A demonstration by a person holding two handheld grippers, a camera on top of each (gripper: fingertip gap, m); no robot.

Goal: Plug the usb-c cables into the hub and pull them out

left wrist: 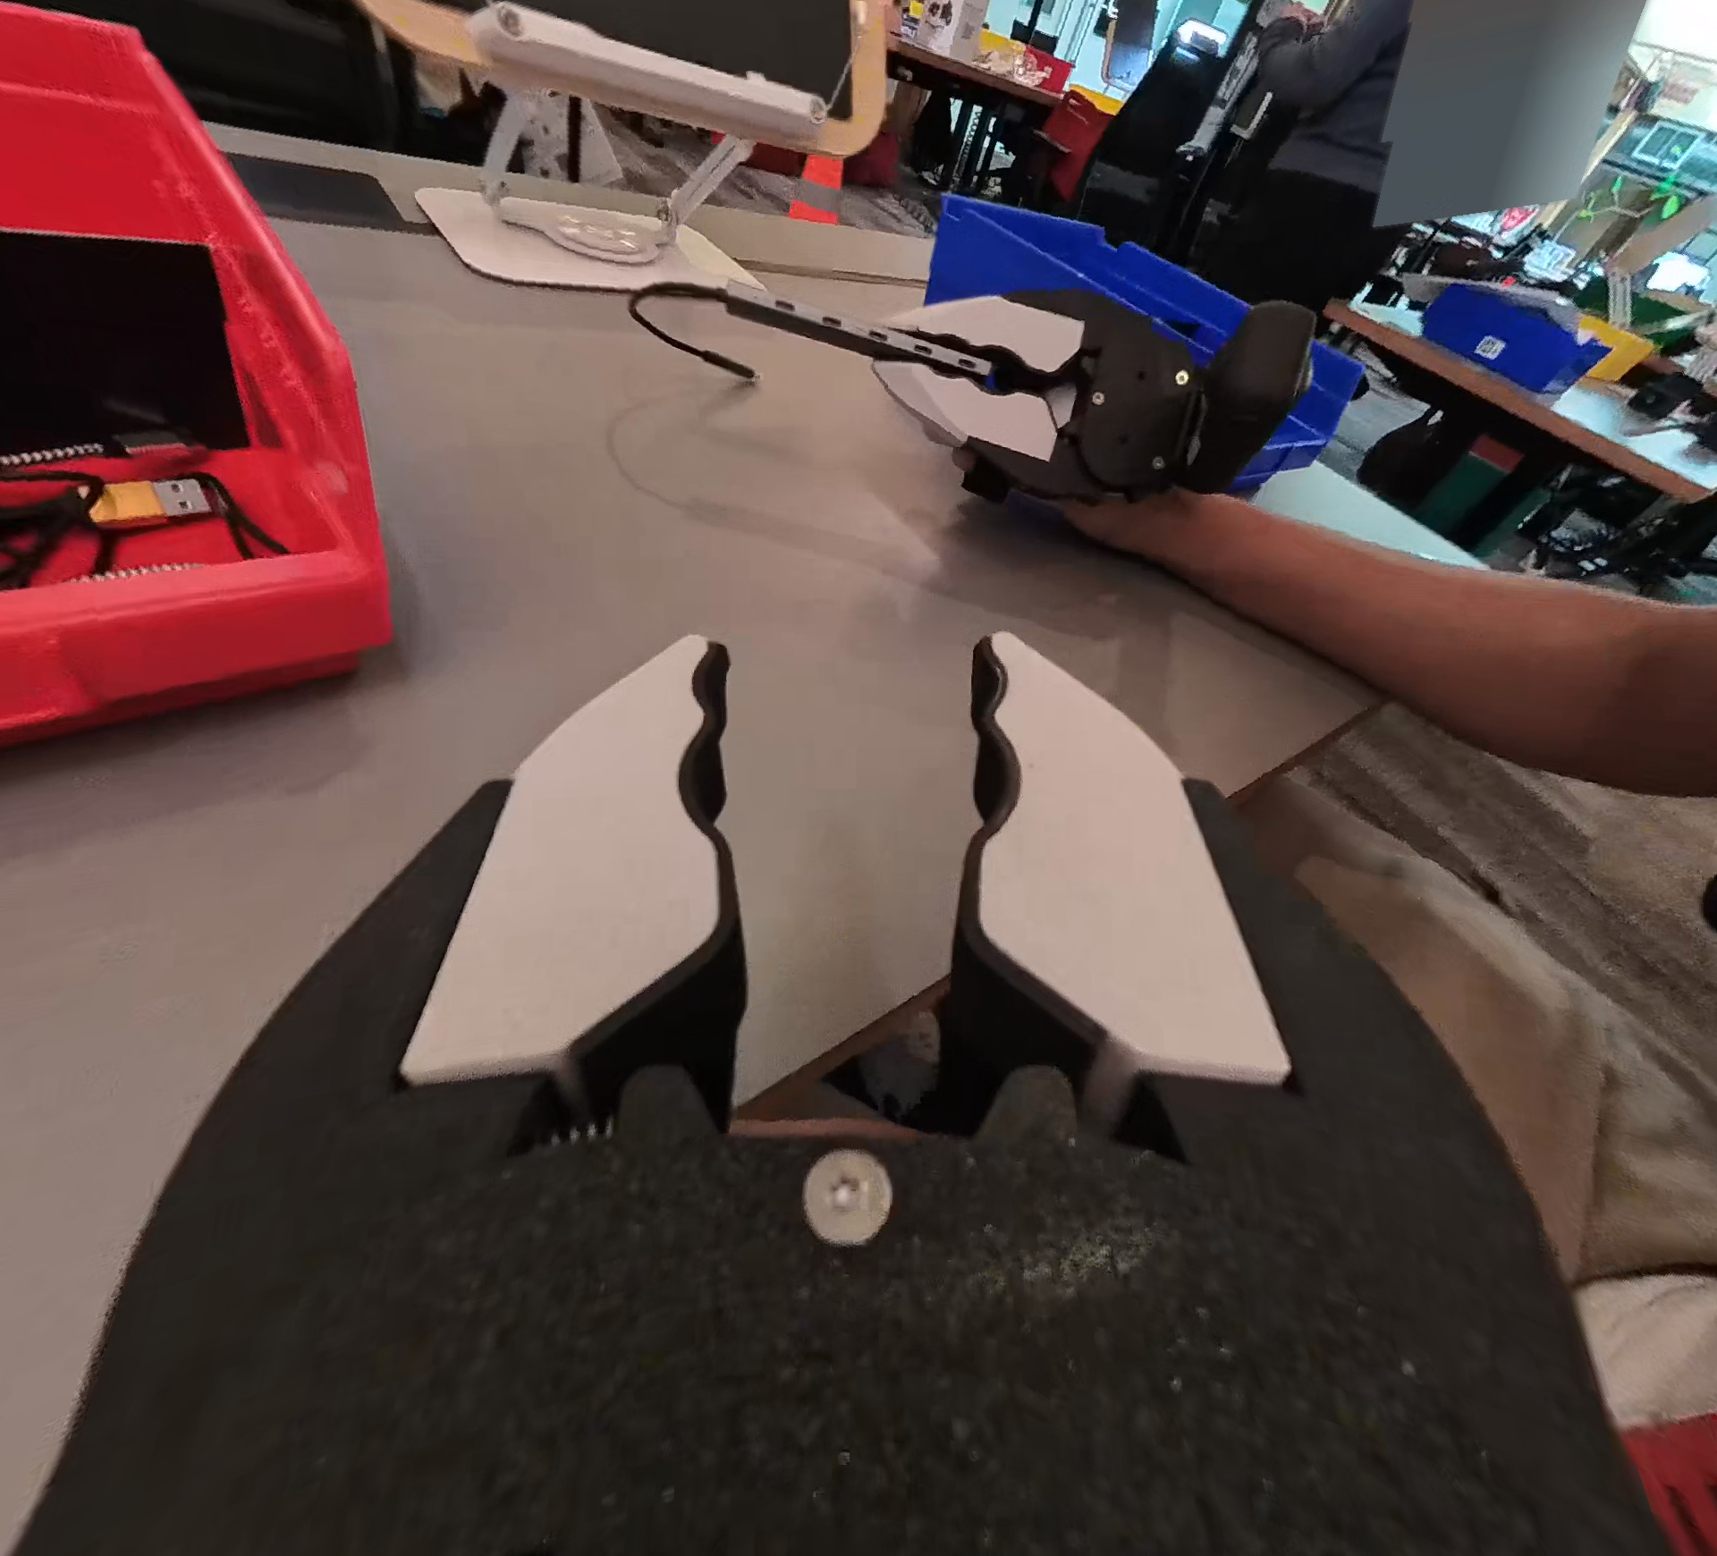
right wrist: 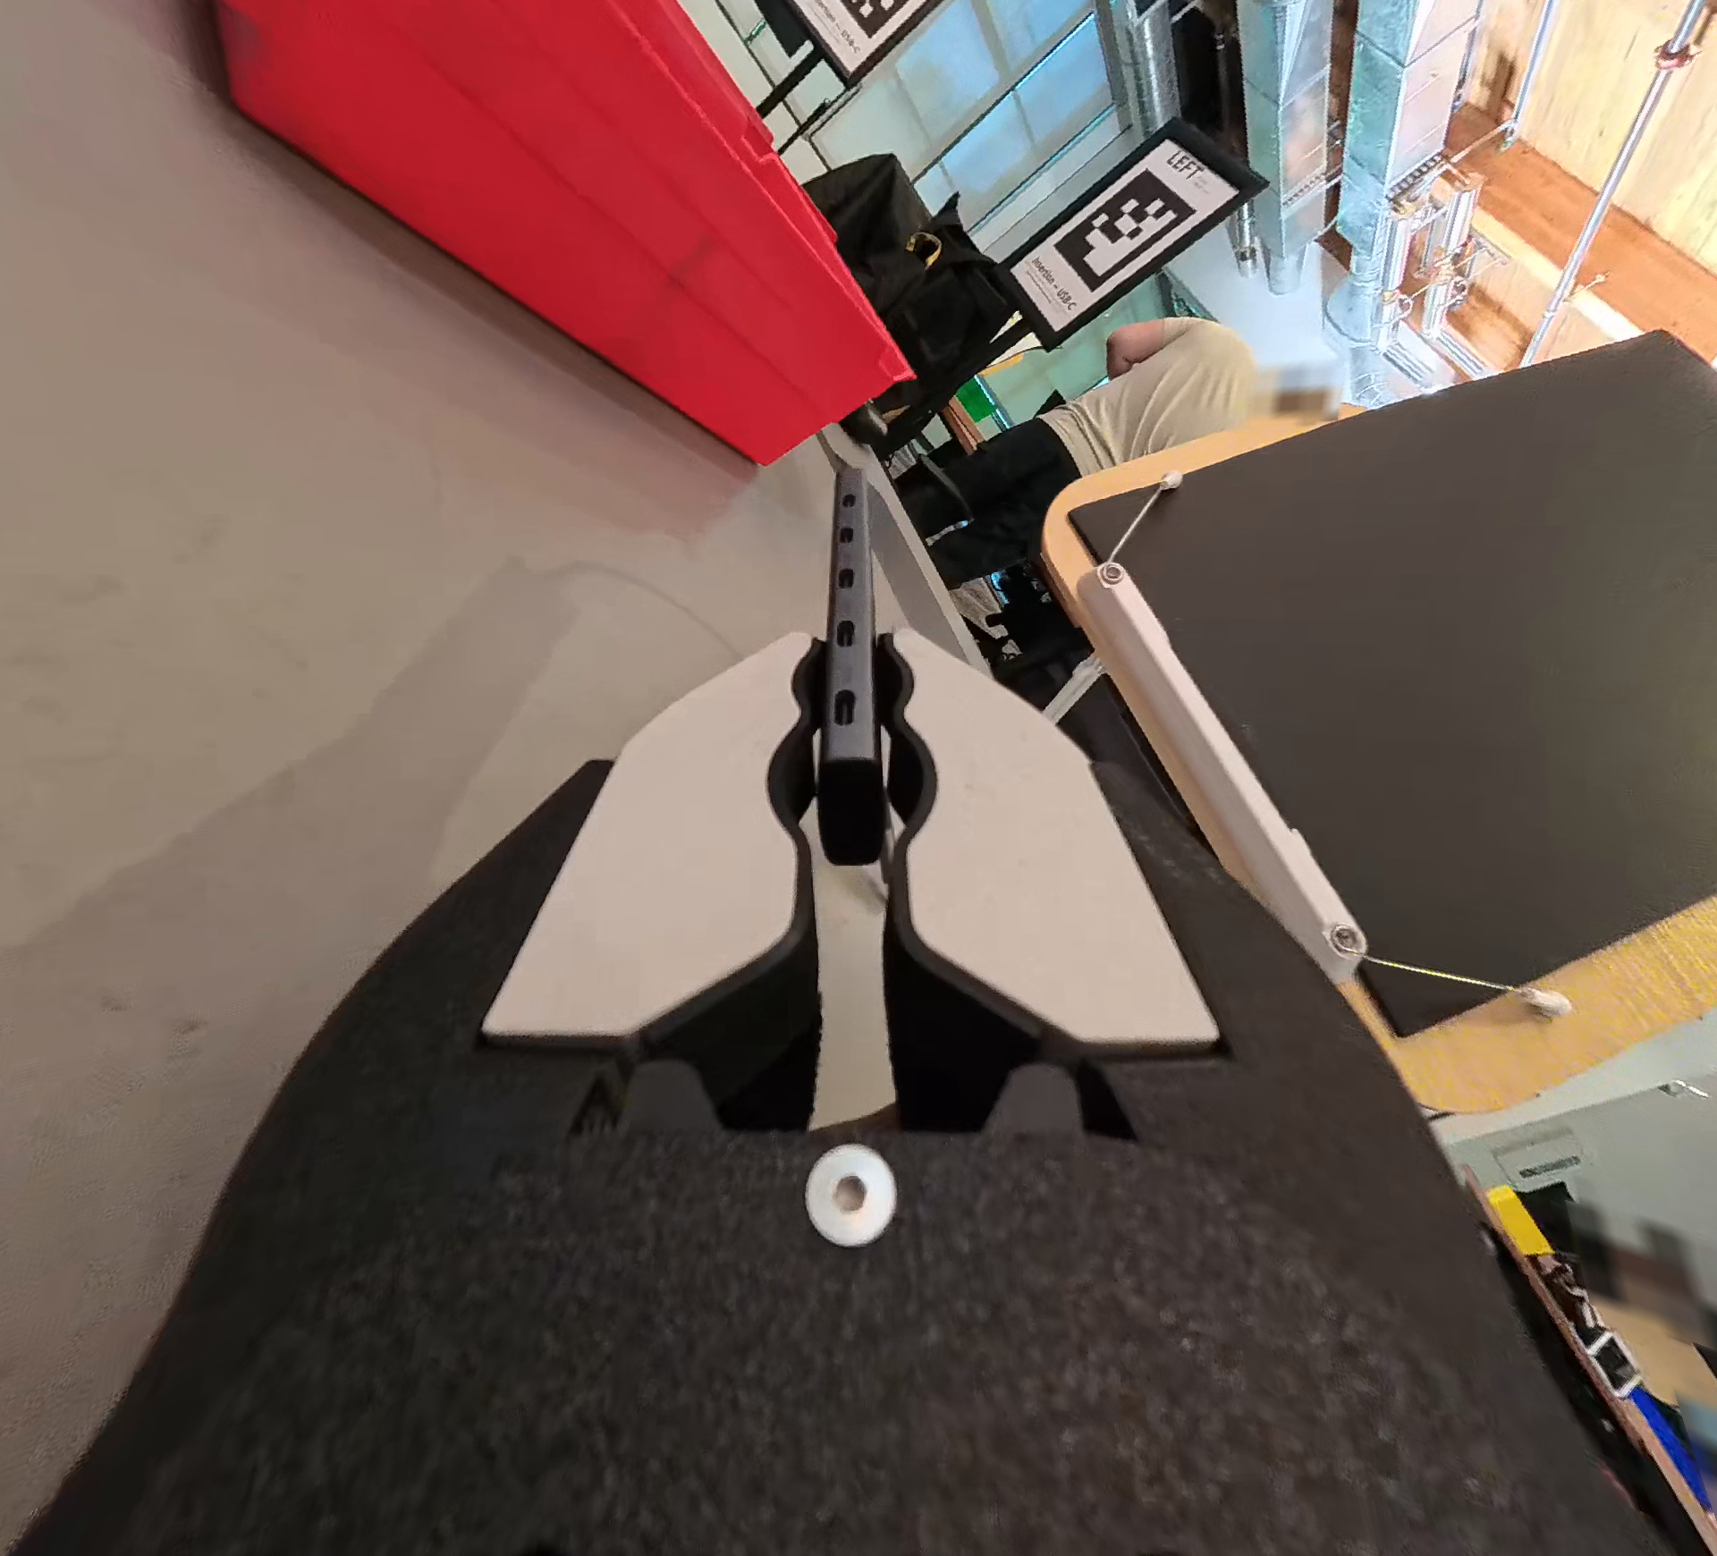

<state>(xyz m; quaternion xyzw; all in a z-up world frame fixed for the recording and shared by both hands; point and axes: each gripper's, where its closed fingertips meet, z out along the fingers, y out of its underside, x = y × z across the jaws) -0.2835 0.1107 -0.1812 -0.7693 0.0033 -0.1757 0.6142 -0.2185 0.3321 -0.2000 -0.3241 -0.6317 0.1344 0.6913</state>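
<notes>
A: The right gripper's fingers (right wrist: pixel 1013 824) are clamped on one end of the hub (right wrist: pixel 850 675), held clear above the tabletop (left wrist: pixel 557 545) toward its far right, in front of the blue bin (left wrist: pixel 1068 257). The left gripper (left wrist: pixel 847 666) hangs over the near edge, its fingers (left wrist: pixel 595 842) apart and holding nothing.

B: So a cable comes next?

A: I'd say so. The cables (left wrist: pixel 139 503) lie in the red bin (left wrist: pixel 186 629) at the left edge. Take one close behind its plug, line it up square with a port, push straight.

B: And the hub itself?

A: A slim dark bar with a row of small slots along one side, and its own short black lead (left wrist: pixel 678 336) curling down to the tabletop.
</notes>
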